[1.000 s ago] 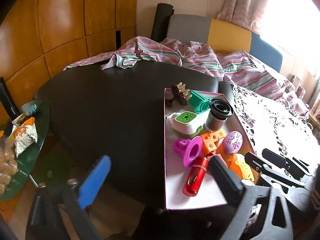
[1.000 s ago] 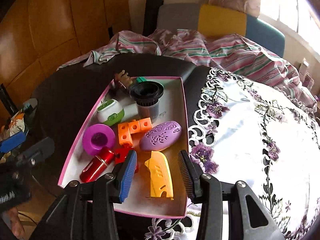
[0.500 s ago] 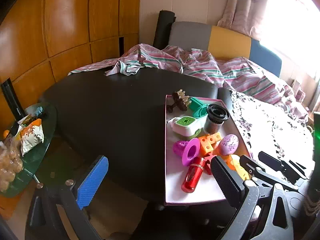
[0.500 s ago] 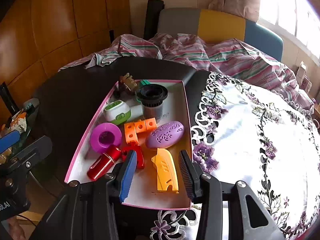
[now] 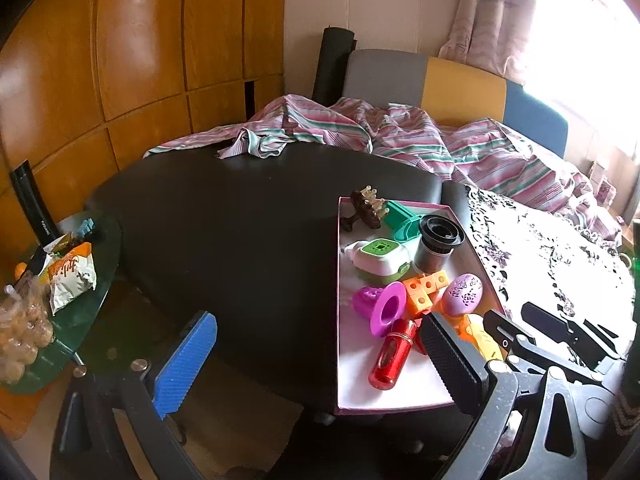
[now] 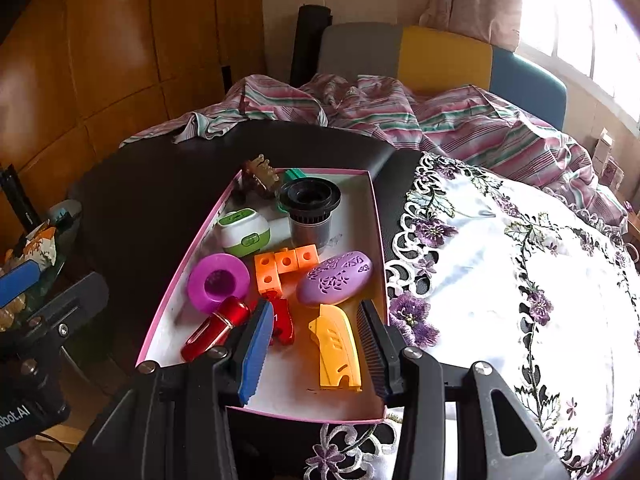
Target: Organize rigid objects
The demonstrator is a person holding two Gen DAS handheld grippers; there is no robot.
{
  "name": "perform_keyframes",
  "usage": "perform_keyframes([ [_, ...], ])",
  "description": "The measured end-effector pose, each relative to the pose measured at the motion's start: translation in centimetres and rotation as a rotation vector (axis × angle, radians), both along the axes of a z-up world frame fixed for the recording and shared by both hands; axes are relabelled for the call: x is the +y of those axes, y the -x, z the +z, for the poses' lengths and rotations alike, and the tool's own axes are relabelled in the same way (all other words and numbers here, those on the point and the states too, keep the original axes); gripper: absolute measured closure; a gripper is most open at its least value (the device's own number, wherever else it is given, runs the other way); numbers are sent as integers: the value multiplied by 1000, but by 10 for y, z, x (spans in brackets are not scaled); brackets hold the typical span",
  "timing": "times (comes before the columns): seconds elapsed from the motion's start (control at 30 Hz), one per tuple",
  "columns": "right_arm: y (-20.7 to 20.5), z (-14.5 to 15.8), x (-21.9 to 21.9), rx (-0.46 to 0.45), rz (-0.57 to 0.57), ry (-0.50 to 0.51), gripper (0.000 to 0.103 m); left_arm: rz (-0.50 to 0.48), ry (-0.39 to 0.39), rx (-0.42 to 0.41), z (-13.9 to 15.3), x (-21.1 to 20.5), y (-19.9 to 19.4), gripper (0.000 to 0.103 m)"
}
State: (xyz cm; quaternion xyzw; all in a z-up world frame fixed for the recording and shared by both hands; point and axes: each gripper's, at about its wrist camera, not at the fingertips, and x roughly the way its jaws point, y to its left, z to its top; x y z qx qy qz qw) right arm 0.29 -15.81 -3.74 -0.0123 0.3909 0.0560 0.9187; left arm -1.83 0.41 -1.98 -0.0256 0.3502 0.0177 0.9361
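- The right tongs [image 6: 312, 344] hung over the near end of the pink tray [image 6: 182, 268]. Their two sides were a little way apart and gripped nothing.
- The yellow piece [image 6: 336, 350] lay flat in the tray, seen between the two sides. They did not pinch it.
- The left tongs [image 5: 316, 360] were spread wide and held nothing. Their blue pad [image 5: 184, 364] hung over the floor beside the dark counter [image 5: 224, 220], and the black pad [image 5: 448, 360] over the tray's near end.
- The tray sat on the dark counter, close to the white cloth with purple flowers [image 6: 500, 280].
- In the tray lay a red tube [image 6: 216, 326], a purple cup [image 6: 218, 282], an orange block piece [image 6: 284, 266] and a purple oval [image 6: 340, 276].
- Farther back stood a black and grey pot [image 6: 310, 210] and a white and green box [image 6: 244, 232].
- A brown hair clip [image 6: 260, 174] leaned on the far rim.
- A striped cloth [image 6: 400, 112] lay bunched behind the counter.
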Motion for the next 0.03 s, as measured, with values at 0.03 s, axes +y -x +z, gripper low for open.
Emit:
perform_keyframes([
  [0.03,0,0,-1,-2,2,-4,59,0,-1,2,0,0,-1,0],
])
